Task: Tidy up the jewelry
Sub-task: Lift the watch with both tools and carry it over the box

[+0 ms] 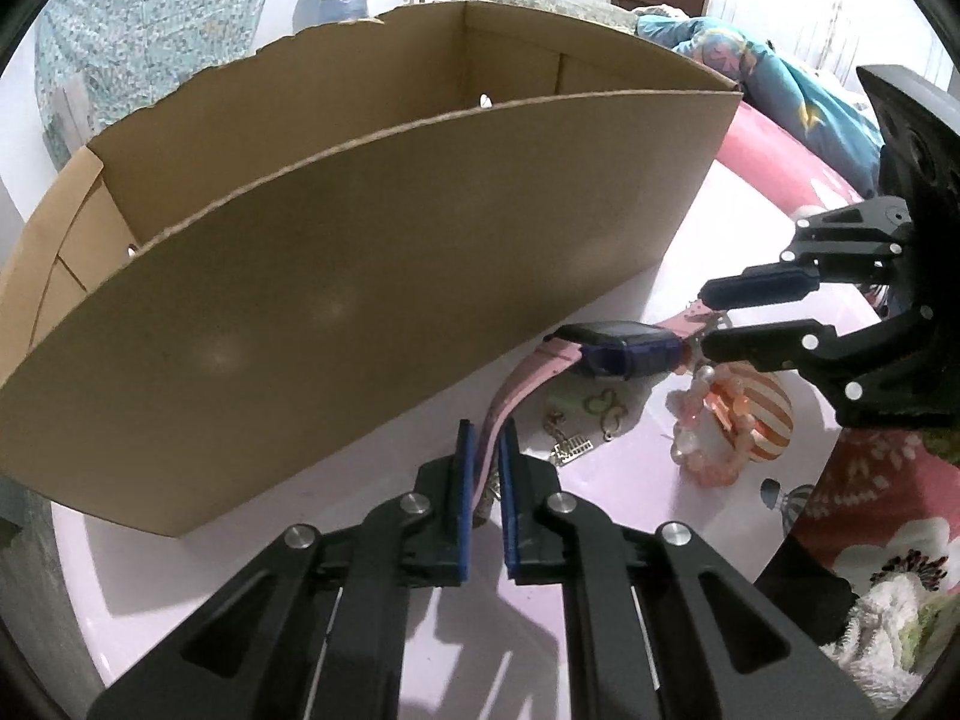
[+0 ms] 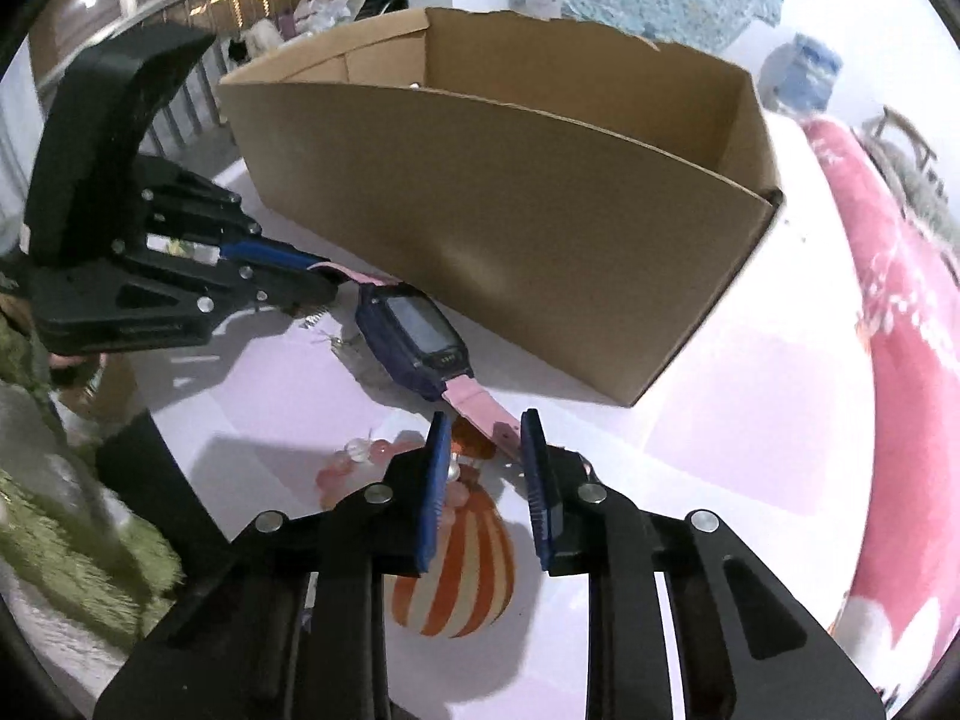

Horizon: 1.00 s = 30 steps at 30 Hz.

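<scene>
Your left hand-held gripper (image 1: 485, 450) is clenched on one end of the pink strap of the watch (image 1: 624, 351), the blue pads pressing the strap from both sides. Your right hand-held gripper (image 2: 485, 441) sits at the other strap end, which lies between its pads, but there is visible space on either side of the strap, so I would call that one not yet gripping.

The watch itself lies on the pale pink worktop (image 2: 750, 396), its dark blue case face up, just in front of the long wall of the cardboard box (image 2: 540, 228). Whether the case is lifted off the worktop or resting on it I cannot tell.

Near the watch, toward your right hand-held gripper, a bracelet (image 1: 708, 432) of pink and clear beads lies on a striped orange-and-white round thing (image 1: 768, 414). Between the bracelet and your left hand-held gripper lies a small heap of gold-coloured chain and charms (image 1: 576, 432).

As for progress, the box looks open, and the part of its inside that shows holds no jewelry, though its floor is mostly hidden. So the sorting seems to be at its start: the watch is the first piece in hand, and the bracelet and the gold pieces are left to be moved after it.
</scene>
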Motion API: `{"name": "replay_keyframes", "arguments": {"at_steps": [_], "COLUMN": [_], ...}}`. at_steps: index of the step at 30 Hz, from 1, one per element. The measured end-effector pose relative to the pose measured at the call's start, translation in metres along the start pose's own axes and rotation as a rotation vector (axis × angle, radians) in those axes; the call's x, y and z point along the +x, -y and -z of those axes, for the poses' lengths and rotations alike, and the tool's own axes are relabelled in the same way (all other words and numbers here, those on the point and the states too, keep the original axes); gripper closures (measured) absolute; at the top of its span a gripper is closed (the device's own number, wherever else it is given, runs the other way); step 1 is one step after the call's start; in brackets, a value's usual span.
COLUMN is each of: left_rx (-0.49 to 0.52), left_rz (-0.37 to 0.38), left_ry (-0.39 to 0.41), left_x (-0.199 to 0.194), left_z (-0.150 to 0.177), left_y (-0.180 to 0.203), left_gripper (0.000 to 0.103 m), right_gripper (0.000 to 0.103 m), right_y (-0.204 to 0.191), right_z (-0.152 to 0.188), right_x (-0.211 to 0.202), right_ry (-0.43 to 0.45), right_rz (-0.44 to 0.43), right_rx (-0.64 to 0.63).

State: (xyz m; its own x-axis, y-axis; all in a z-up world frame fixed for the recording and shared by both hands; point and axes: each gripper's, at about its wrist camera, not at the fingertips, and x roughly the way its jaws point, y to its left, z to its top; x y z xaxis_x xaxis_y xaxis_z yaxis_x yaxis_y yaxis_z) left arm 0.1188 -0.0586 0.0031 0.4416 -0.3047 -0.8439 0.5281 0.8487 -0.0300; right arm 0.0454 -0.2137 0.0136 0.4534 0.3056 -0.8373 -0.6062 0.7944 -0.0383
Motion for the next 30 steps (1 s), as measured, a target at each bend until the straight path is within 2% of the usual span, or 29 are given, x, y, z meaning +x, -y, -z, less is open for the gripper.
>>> {"name": "replay_keyframes", "arguments": {"at_steps": [12,23,30], "left_rx": [0.020,0.024,0.045], "left_rz": [-0.013,-0.007,-0.028], "left_ry": [-0.001,-0.001,0.016], "left_x": [0.004,0.005,0.004], "left_z": [0.001,0.003,0.003], "left_y": [0.011,0.011,0.015], "left_gripper": [0.096,0.096,0.097], "right_gripper": [0.088,0.088,0.101], "right_y": [-0.016,-0.031,-0.035], "right_z": [-0.003,-0.006,-0.011], "right_x": [0.012,0.019,0.018], "right_ry": [-0.047,-0.057,-0.006], "right_rz": [0.114,0.167,0.208], "right_rx": [-0.154,-0.230,-0.197]}}
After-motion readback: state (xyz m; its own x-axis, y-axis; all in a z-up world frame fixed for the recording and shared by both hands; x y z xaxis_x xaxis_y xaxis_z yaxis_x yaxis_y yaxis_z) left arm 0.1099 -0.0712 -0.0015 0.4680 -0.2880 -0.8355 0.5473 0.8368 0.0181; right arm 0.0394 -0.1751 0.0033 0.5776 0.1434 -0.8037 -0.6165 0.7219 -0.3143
